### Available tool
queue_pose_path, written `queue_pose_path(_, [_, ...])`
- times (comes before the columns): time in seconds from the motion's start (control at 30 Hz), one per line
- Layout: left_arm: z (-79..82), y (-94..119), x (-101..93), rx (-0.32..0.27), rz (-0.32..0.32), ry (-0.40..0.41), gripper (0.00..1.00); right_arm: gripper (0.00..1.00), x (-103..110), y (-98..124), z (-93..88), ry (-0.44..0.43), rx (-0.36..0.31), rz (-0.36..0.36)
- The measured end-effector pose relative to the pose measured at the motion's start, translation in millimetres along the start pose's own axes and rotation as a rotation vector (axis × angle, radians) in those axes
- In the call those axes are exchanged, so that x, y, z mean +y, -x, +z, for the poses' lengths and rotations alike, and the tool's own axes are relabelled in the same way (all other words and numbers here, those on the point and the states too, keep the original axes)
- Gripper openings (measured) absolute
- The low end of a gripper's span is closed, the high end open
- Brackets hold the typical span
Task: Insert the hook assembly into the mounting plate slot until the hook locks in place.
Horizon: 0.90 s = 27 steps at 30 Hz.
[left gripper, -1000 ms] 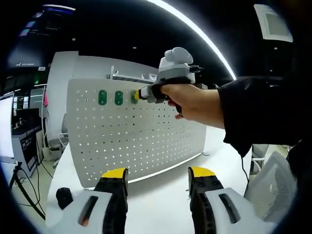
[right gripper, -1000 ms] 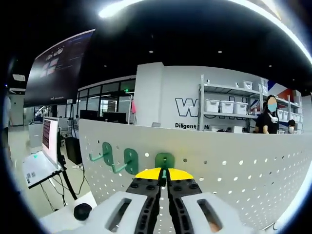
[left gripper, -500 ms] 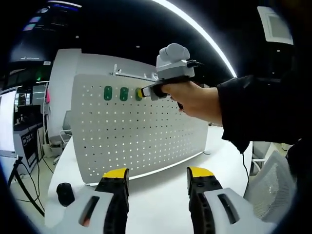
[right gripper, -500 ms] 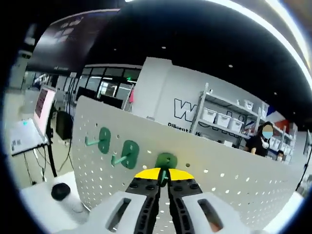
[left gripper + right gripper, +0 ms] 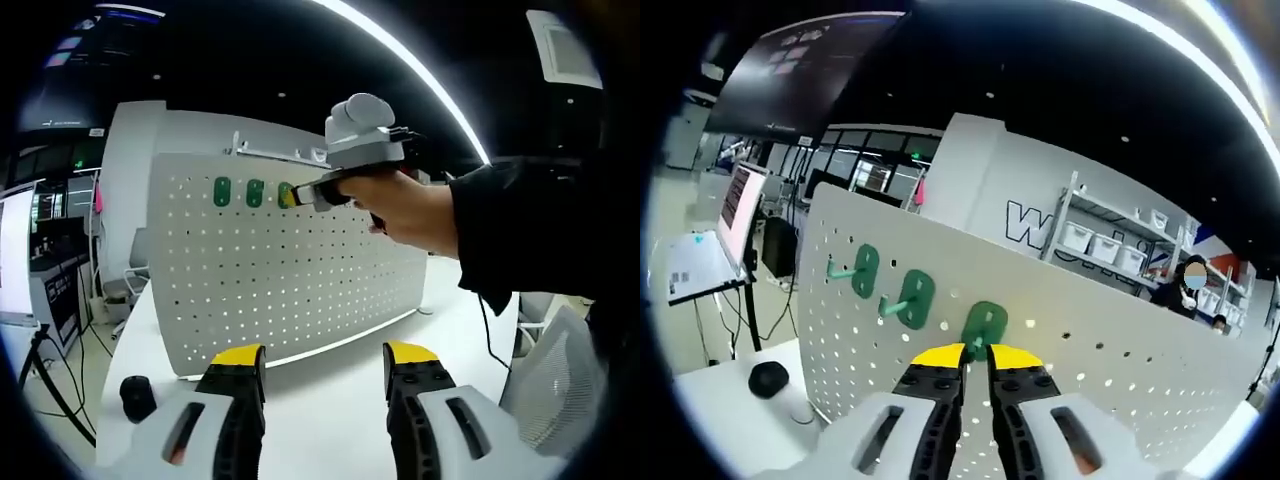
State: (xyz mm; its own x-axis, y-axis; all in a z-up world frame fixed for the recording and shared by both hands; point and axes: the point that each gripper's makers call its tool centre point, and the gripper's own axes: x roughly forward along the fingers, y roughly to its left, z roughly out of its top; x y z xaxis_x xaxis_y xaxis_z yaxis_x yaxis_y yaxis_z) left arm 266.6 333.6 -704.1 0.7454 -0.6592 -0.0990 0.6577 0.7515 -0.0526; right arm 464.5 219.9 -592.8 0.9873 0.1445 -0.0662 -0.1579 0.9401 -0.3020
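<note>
Since the earlier frames, little has changed at the board: the right gripper [image 5: 965,352] keeps pressing the same green hook against it, and both views have only tilted slightly with the person's hands. That third green hook [image 5: 983,325] sits flat against the upright white pegboard [image 5: 1120,380], near its top edge, with its peg hidden between the right gripper's yellow-tipped fingers [image 5: 933,356], which are clenched on it. Just to its left on the board hang two more green hooks [image 5: 915,298], their pegs pointing outward, already mounted.

In the left gripper view, the right gripper [image 5: 300,195] reaches in from the right, held by a person's hand [image 5: 410,210] in a dark sleeve, its tip touching the hook at the board's top row [image 5: 285,194]. The left gripper [image 5: 325,355] waits low over the white bench [image 5: 330,400], fingers spread apart and holding nothing, well apart from the board. A small black knob-like object [image 5: 137,397] rests on the bench near the board's left foot.

Whether the hook has locked cannot be told from these views. The likely risk is letting go too early: if the tabs are not fully seated in the holes, the hook could tip out and fall. Pushing at an angle could also jam it or shove the freestanding board backward
</note>
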Motion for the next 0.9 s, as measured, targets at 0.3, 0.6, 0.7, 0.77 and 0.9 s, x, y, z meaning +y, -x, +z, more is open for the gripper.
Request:
queue_pose_path(0.3, [2.0,-7,-16.8,0.019,-0.025,-0.031,0.49,0.1,-42,44,-32.7,-0.093,0.026,0.0])
queue_pose_path(0.6, [0.4,-18,-41.0,0.05,-0.066,-0.061,0.49,0.11,-67,87,-56.2,-0.106,0.041,0.009])
queue_pose_path(0.7, [-0.1,-20,-45.9,0.06,-0.072,-0.067,0.49,0.12,-73,101,-68.0,-0.097,0.054,0.015])
queue_pose_path(0.77, [-0.3,-21,-48.9,0.068,-0.074,-0.073,0.49,0.12,-76,111,-79.3,-0.101,0.069,0.026])
queue_pose_path(0.9, [1.1,-22,-54.0,0.077,-0.074,-0.082,0.49,0.13,-77,128,-106.9,-0.118,0.119,0.074])
